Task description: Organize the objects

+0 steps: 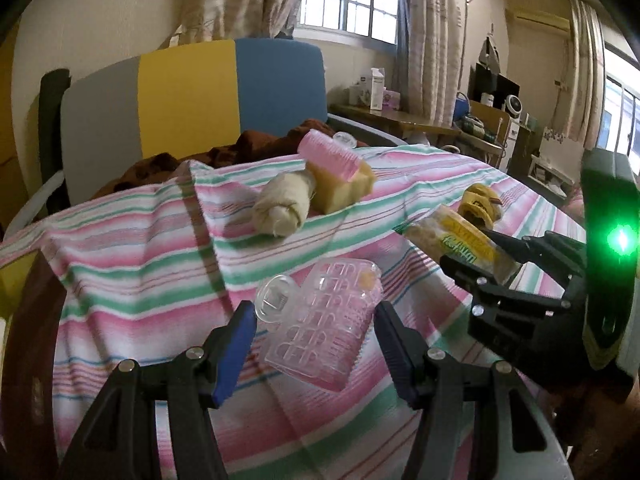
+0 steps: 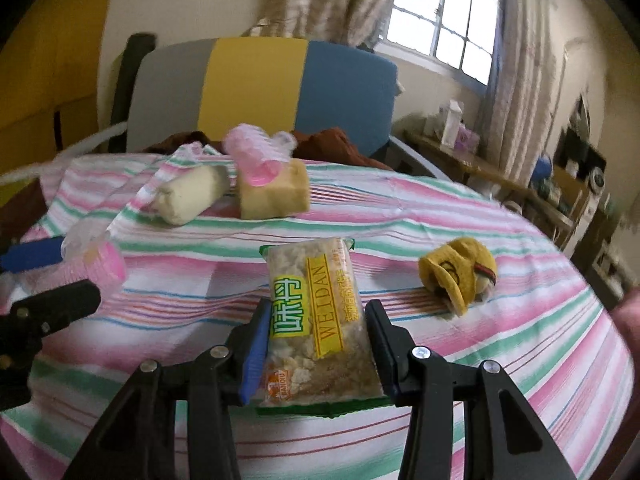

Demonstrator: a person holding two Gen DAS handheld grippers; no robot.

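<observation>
A pink ribbed hair roller (image 1: pixel 320 320) with a clear cap hangs tilted above the striped sheet (image 1: pixel 140 248); my left gripper (image 1: pixel 314 316) is shut on it. The right wrist view shows the same roller (image 2: pixel 96 272) at the left edge. My right gripper (image 2: pixel 319 312) is shut on a clear snack packet (image 2: pixel 312 312) with a yellow and green label, held just over the sheet. The left wrist view has that packet (image 1: pixel 452 240) at the right, in the right gripper (image 1: pixel 472 250).
On the sheet farther back lie a cream cloth roll (image 1: pixel 280 208) and a yellow sponge block (image 1: pixel 344 188) with a second pink roller (image 1: pixel 328 156) on top. A rolled yellow sock (image 2: pixel 460 276) lies to the right. A grey, yellow and blue headboard (image 1: pixel 188 92) and a brown blanket (image 1: pixel 248 148) stand behind.
</observation>
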